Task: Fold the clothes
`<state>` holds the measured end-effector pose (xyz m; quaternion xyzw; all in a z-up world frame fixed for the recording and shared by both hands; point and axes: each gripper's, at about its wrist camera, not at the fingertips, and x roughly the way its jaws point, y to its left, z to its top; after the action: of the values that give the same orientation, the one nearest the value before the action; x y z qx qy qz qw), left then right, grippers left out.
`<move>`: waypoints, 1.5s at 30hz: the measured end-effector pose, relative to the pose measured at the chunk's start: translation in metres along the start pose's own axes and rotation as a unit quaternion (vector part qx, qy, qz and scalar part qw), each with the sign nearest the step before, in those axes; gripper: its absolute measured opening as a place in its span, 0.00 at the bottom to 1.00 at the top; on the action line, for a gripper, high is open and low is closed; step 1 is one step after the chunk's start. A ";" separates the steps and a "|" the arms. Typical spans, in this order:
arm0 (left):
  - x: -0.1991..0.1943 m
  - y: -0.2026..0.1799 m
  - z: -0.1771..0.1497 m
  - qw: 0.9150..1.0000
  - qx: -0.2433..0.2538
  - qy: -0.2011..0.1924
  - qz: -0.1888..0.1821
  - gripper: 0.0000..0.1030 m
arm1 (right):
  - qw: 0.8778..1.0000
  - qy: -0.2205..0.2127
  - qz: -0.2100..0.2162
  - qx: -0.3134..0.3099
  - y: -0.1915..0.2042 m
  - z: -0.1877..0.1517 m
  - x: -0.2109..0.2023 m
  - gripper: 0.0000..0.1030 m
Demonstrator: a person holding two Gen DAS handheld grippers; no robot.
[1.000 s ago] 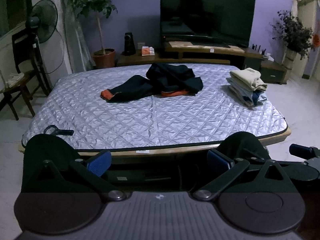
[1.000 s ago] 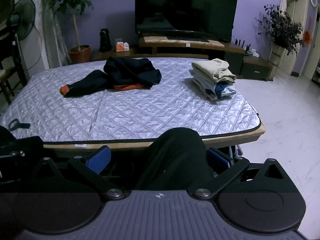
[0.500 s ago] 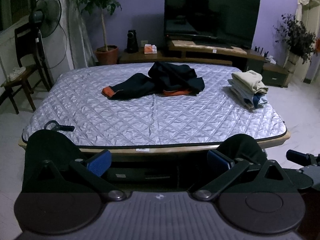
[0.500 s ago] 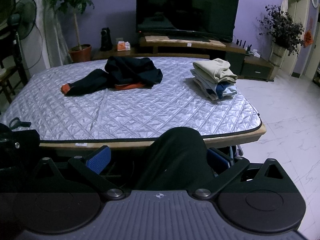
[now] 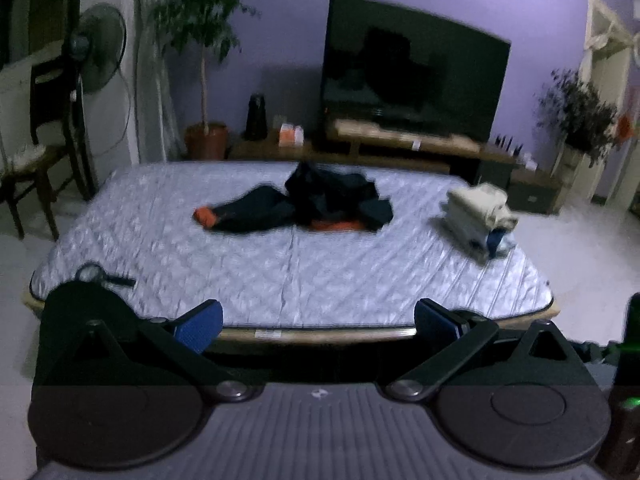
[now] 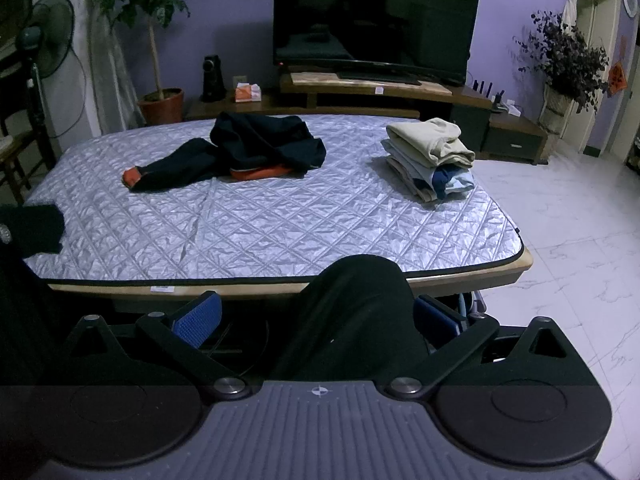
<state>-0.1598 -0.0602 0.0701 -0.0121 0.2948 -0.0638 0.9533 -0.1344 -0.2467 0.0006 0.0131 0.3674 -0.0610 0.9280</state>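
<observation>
Approach step: both your grippers, left [image 5: 316, 322] and right [image 6: 316, 316], gape empty short of the bed [image 6: 280, 248]; reach the dark jacket [image 6: 256, 148] next.

The room was dim, its back wall [image 6: 248, 20] purple. A dark television [image 6: 372, 20] stood on a low wooden stand [image 6: 384, 92], with a potted tree [image 6: 156, 40] and a fan [image 6: 44, 40] to the left. The floor [image 6: 568, 216] was white marble tile.
</observation>
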 end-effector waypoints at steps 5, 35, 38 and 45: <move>-0.010 -0.006 0.002 0.999 0.016 -0.047 0.008 0.99 | 1.000 0.000 0.000 0.000 0.000 0.000 0.001 1.00; 0.000 0.000 0.000 1.000 0.004 0.003 0.018 0.99 | 1.000 0.003 0.001 -0.005 0.003 0.000 0.001 1.00; 0.001 0.001 0.000 1.000 0.001 0.006 0.020 0.99 | 1.000 0.004 0.000 -0.005 0.004 0.000 0.001 1.00; 0.004 0.003 0.000 1.000 -0.004 0.014 0.021 0.99 | 1.000 0.004 0.001 -0.008 0.005 0.001 0.001 1.00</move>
<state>-0.1562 -0.0572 0.0680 -0.0089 0.3083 -0.0426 0.9503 -0.1325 -0.2422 0.0001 0.0067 0.3719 -0.0572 0.9265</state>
